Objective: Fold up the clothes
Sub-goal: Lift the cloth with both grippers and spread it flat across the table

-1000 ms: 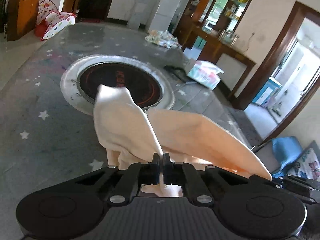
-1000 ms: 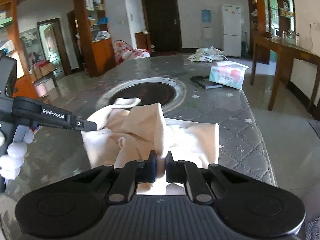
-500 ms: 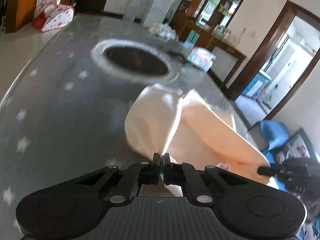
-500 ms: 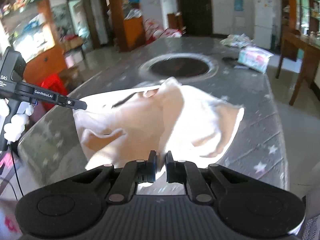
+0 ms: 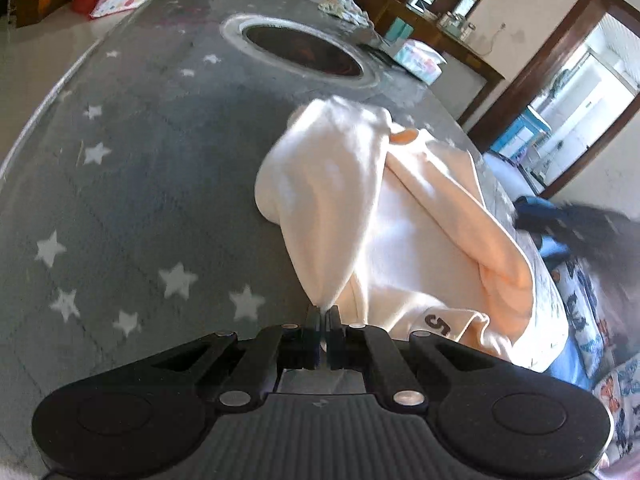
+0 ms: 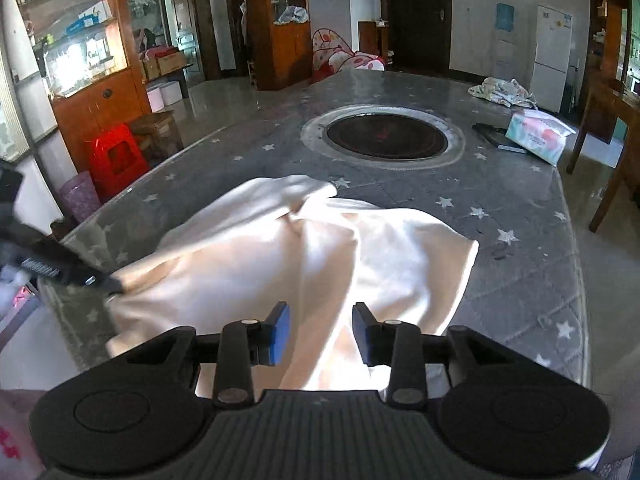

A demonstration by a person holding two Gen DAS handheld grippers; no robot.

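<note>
A cream-peach garment [image 6: 304, 248] lies spread over the near end of the grey star-patterned table [image 6: 520, 272]. In the left wrist view the garment [image 5: 384, 216] is bunched and stretched, with a dark "5" mark near its hem. My left gripper [image 5: 323, 320] is shut on an edge of the garment; it also shows in the right wrist view [image 6: 116, 287] at the garment's left corner. My right gripper [image 6: 320, 328] is open, its blue-padded jaws apart over the garment's near edge, holding nothing.
A round dark cooktop with a silver ring [image 6: 384, 136] sits in the table's middle. A tissue pack [image 6: 538, 136], a dark book [image 6: 496, 138] and a crumpled cloth [image 6: 502, 91] lie at the far right. A red stool [image 6: 116, 156] stands left of the table.
My right gripper has opened and let go of the garment. The garment was pulled back toward the near table edge and now lies spread flatter. My left gripper still holds its corner.
</note>
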